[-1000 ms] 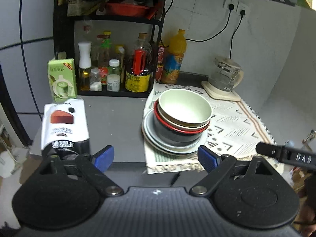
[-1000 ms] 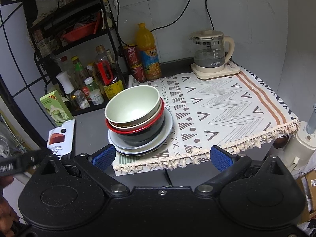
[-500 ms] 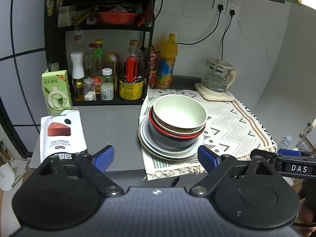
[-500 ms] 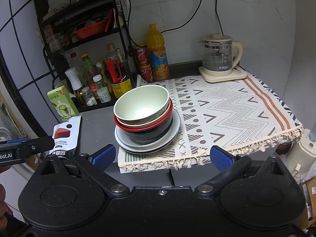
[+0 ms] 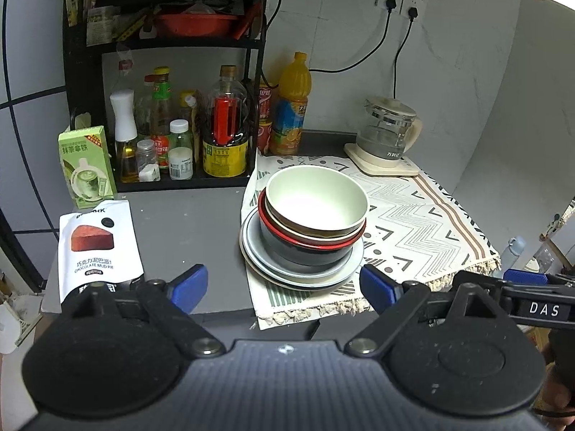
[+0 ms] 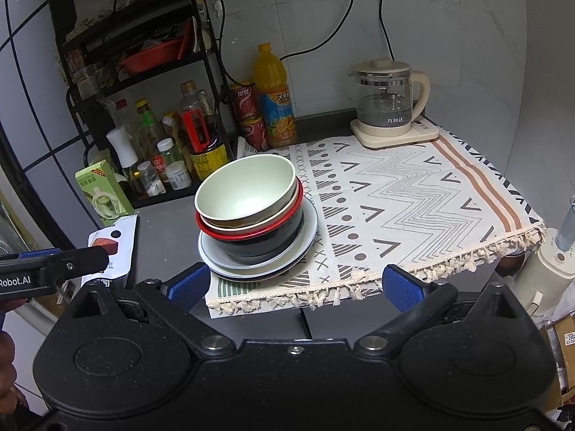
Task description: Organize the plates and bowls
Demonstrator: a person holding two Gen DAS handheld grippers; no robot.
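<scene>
Left hand-held gripper (image 5: 284,285) backed off, round glossy bowls (image 5: 316,212) nested

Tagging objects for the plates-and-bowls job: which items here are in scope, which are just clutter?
In scope:
- pale green bowl, top of stack
- red-rimmed bowl
- black bowl
- grey plates underneath

Clutter:
- glass kettle
- orange juice bottle
- red cans
- condiment bottles in the black rack
- matcha latte box
- chocolate mud pie pouch
- patterned cloth

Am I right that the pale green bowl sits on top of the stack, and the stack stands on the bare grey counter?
Not quite. The pale green bowl does top the stack, but the right wrist view shows the stack standing on the patterned cloth, near its left edge, not on the bare grey counter.
</scene>
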